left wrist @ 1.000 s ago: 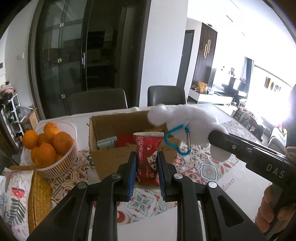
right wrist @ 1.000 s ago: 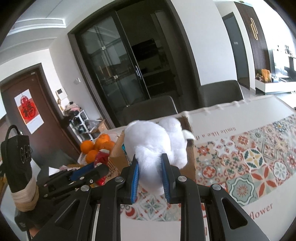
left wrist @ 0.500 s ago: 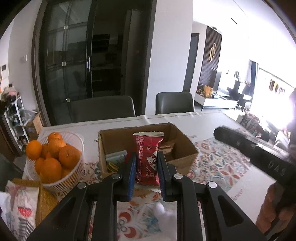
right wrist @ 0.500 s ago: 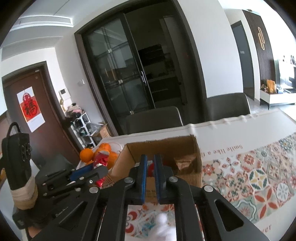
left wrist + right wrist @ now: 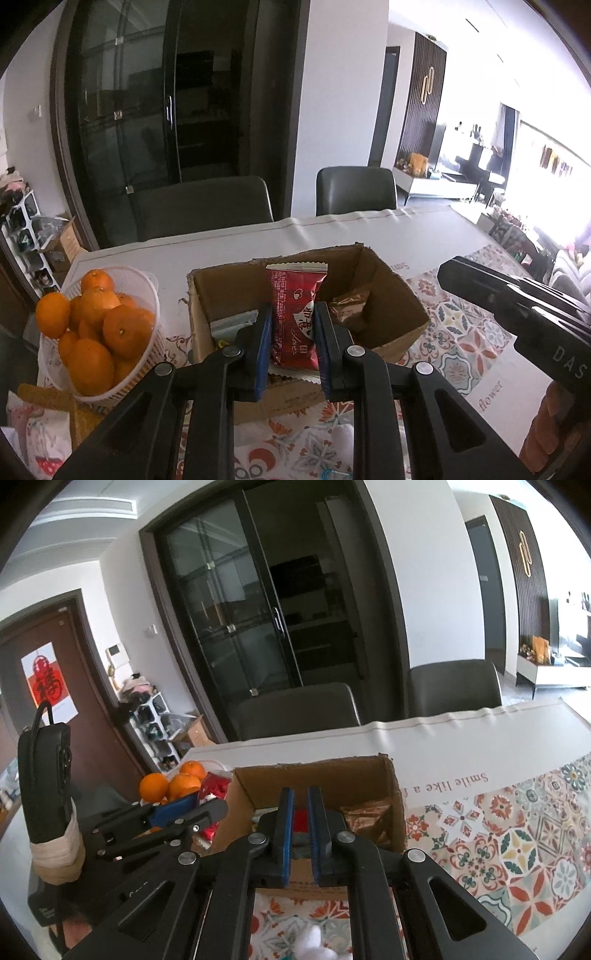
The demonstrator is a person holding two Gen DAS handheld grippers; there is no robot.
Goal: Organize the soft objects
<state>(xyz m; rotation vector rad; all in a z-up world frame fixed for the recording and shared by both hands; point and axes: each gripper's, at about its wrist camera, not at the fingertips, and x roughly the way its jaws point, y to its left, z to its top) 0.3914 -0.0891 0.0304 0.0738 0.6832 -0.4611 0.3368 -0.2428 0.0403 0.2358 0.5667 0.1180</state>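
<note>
- snack packet (image 5: 294,317): red with white print, crimped white top edge
- cardboard box (image 5: 391,295): plain brown
- oranges (image 5: 92,328): bright orange, in white ribbed basket (image 5: 147,284)
- tablecloth (image 5: 517,834): white border with black lettering, tile pattern in red, orange, teal, yellow
- gripper pads (image 5: 286,830): blue on black frames
- plush toy (image 5: 314,945): white, fluffy
- brown shiny wrapper (image 5: 365,819) in box

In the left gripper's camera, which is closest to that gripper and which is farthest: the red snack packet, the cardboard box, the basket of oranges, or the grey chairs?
1. Red snack packet: clamped between the left gripper fingers.
2. Cardboard box: just behind the packet, centre.
3. Basket of oranges: off to the left on the table.
4. Grey chairs: beyond the table's far edge.
</note>
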